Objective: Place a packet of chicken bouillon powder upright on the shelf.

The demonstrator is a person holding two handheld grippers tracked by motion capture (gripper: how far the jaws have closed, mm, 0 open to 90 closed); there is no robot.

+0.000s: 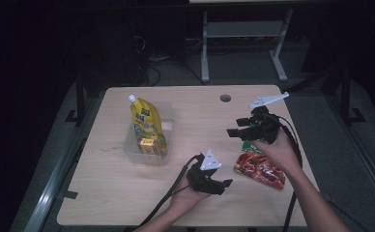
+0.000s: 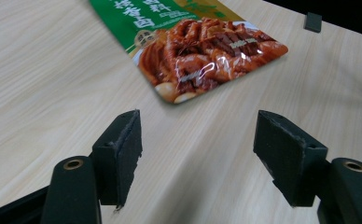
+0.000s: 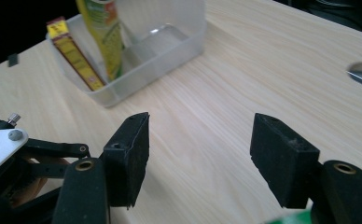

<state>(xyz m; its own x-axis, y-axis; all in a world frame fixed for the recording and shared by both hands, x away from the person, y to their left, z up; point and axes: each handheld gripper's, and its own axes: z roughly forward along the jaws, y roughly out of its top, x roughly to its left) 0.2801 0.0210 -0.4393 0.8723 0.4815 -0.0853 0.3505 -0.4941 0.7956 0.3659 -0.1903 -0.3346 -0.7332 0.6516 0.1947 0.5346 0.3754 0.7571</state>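
Wooden table | food packet flat at right, long axis slanting | left gripper gaping empty, facing it, just beside | right gripper gaping empty above its far end.

Red-green food pouch; yellow-green spout pouch.

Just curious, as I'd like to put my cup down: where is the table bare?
Bare wood lies between the clear plastic tub and the round cable hole, and along the near left corner. It is crowded by the red-and-green food packet under the right gripper.
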